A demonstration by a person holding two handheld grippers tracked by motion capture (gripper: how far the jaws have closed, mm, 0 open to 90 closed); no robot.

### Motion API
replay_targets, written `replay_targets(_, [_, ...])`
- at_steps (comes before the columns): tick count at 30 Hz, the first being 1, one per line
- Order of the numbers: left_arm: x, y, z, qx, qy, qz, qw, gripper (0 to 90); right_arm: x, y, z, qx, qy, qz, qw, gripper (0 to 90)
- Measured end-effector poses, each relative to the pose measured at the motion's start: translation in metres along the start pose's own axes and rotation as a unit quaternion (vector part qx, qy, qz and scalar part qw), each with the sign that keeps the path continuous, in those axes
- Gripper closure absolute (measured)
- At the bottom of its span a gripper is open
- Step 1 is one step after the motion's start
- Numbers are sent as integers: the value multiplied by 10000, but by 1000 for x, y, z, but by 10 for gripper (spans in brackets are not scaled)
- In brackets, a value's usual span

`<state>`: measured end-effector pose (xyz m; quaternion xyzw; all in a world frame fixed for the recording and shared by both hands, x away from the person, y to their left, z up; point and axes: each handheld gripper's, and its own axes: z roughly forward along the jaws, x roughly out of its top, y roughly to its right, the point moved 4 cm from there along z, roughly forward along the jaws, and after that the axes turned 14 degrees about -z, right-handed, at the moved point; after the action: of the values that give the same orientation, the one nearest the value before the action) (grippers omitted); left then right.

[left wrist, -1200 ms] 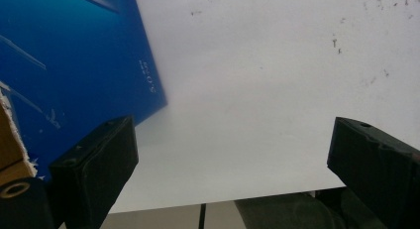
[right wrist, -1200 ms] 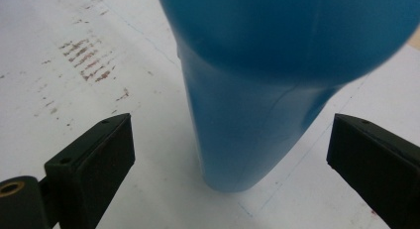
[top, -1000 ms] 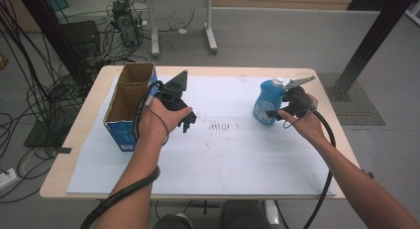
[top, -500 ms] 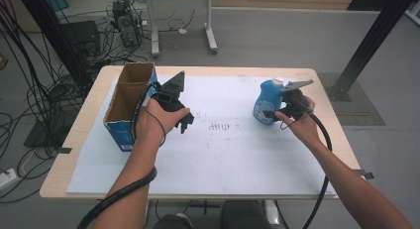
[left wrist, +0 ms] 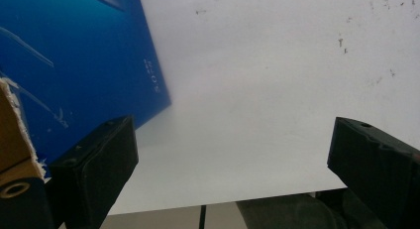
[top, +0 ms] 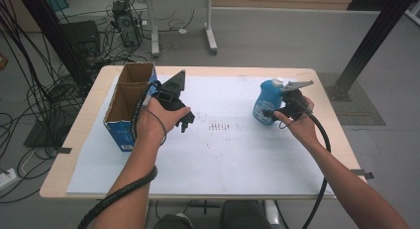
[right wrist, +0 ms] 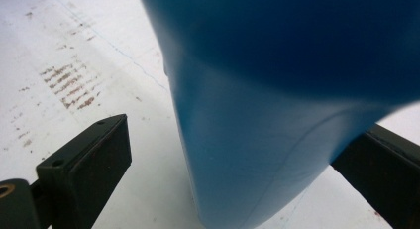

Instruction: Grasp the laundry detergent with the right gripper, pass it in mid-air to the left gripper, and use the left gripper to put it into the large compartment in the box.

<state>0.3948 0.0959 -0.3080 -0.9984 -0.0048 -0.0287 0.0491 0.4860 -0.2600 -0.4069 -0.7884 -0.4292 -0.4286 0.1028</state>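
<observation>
Right gripper view is showing the blue bottle (right wrist: 277, 105) standing between parted jaws, positioned for clamping. Left gripper (top: 184, 121), jaws also apart, is waiting just beside the open cardboard box (top: 124, 110), probably to steady it.

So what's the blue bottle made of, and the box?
The blue bottle looks like smooth plastic: an even, slightly glossy blue skin with a faint seam line in the right gripper view. The box looks like cardboard: plain brown inside, a printed glossy blue outside, and a torn, fibrous edge.
</observation>
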Motion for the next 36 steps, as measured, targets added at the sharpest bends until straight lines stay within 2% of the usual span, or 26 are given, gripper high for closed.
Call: replay_targets(36, [0,1,-3,-30,20,-7,10000,58,-2,-2,4,-52,4,-63,10000,25])
